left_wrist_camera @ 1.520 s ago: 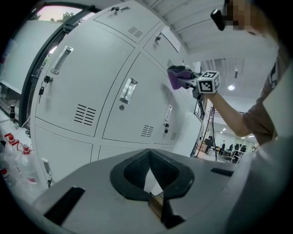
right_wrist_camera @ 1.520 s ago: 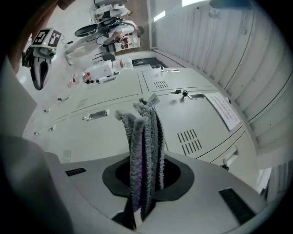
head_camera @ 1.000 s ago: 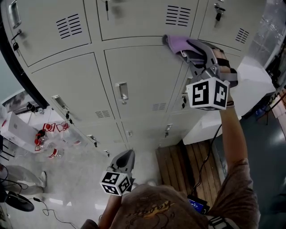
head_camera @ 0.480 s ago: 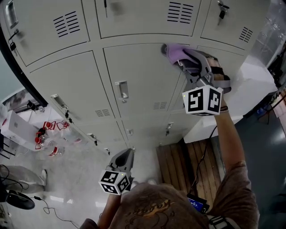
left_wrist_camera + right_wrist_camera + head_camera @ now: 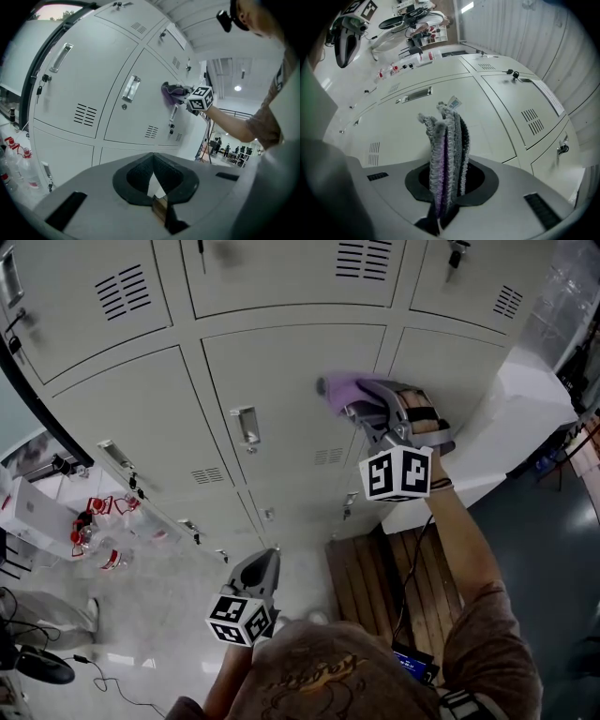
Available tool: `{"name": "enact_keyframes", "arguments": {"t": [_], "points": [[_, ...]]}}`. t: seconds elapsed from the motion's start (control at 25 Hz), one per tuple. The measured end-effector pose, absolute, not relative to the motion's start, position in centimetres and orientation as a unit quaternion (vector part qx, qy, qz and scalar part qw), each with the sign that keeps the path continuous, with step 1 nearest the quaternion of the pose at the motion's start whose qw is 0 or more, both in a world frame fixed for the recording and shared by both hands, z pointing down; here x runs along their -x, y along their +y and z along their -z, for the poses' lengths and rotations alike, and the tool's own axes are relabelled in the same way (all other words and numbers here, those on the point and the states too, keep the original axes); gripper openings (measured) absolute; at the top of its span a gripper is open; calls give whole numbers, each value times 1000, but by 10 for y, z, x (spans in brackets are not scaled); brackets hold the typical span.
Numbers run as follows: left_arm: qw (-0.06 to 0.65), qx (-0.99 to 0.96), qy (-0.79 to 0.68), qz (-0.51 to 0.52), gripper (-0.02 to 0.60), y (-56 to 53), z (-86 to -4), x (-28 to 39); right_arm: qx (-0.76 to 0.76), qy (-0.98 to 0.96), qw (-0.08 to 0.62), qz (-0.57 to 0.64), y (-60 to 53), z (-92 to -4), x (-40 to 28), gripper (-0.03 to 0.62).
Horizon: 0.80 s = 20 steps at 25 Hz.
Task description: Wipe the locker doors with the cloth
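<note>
Cloth (image 5: 336, 388): lilac, grey pile at edges. Locker doors (image 5: 281, 367): pale grey-white, plain, w/ black vent slots. Right gripper (image 5: 446, 180) & left gripper (image 5: 153, 164): grey shells, black pads, cubes white w/ black square markers. Pallet (image 5: 422, 568): brown slats.

No legible text, number or brand found.

- Cloth tag (image 5: 453, 102), at the far tip of the cloth (image 5: 446, 150) clamped in the right gripper (image 5: 444, 199): print too small to read.
- Strip label (image 5: 543, 96) on a locker door (image 5: 506, 108), right of that claw: blurred.
- Marker cubes (image 5: 397, 472): black-and-white square patterns only (no characters).
- Shirt print (image 5: 319, 676), just behind the left gripper (image 5: 265, 566): illegible.
</note>
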<state>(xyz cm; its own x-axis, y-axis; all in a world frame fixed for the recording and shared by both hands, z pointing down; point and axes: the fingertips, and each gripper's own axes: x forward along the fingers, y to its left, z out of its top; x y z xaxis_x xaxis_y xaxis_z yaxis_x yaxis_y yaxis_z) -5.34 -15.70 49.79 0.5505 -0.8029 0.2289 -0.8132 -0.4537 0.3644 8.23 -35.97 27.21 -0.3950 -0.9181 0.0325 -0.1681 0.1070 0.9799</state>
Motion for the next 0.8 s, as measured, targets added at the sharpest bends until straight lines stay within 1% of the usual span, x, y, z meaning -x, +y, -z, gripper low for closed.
{"name": "enact_keyframes", "arguments": {"t": [0.4,0.8], "points": [[223,-852,-473,-12,5,-155,-499,52,-398,-679,380,485,-360,-337,-74,52],[225,-849,-478,-9,3,-153,-500,54,-360,-714,426,422,-359,-422,-63,52]]}}
